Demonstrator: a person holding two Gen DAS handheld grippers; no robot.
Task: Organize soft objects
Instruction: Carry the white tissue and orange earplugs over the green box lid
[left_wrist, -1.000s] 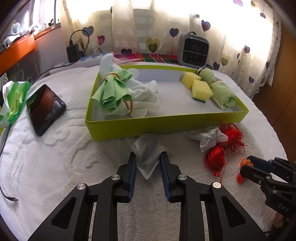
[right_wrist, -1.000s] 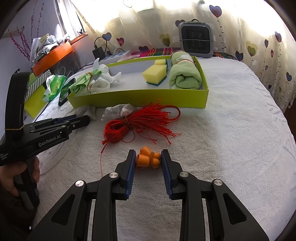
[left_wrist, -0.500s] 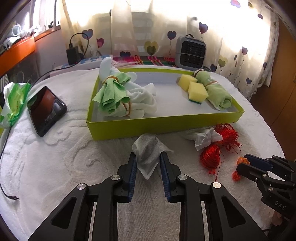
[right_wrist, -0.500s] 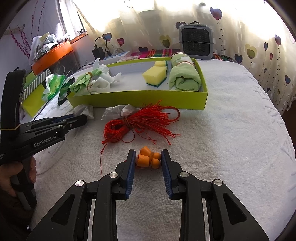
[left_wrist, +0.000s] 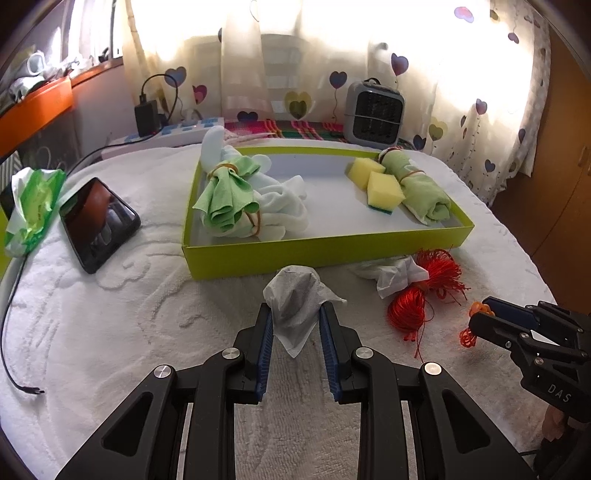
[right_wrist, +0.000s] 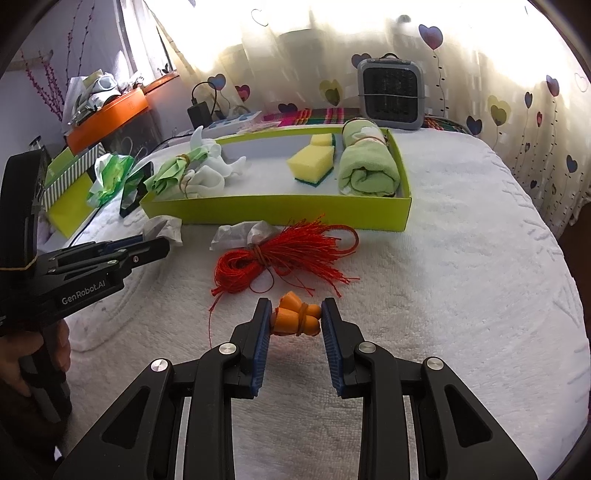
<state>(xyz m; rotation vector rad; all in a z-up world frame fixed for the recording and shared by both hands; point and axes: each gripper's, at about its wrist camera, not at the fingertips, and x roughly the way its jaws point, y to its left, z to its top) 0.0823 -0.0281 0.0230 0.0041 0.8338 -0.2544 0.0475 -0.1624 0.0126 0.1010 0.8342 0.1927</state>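
Nothing shifts over the last second: the left gripper (left_wrist: 295, 325) stays clenched on the grey wipe (left_wrist: 295, 295), the right gripper (right_wrist: 295, 321) on the orange earplugs (right_wrist: 297, 317), both just short of the green tray (left_wrist: 332, 251), drop-offs pending.

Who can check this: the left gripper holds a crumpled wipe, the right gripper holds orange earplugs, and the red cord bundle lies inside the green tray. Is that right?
Not quite. The red cord bundle lies on the white cover in front of the green tray, not inside it, as the right wrist view shows. The left gripper holding the crumpled wipe and the right gripper holding the orange earplugs are correct.
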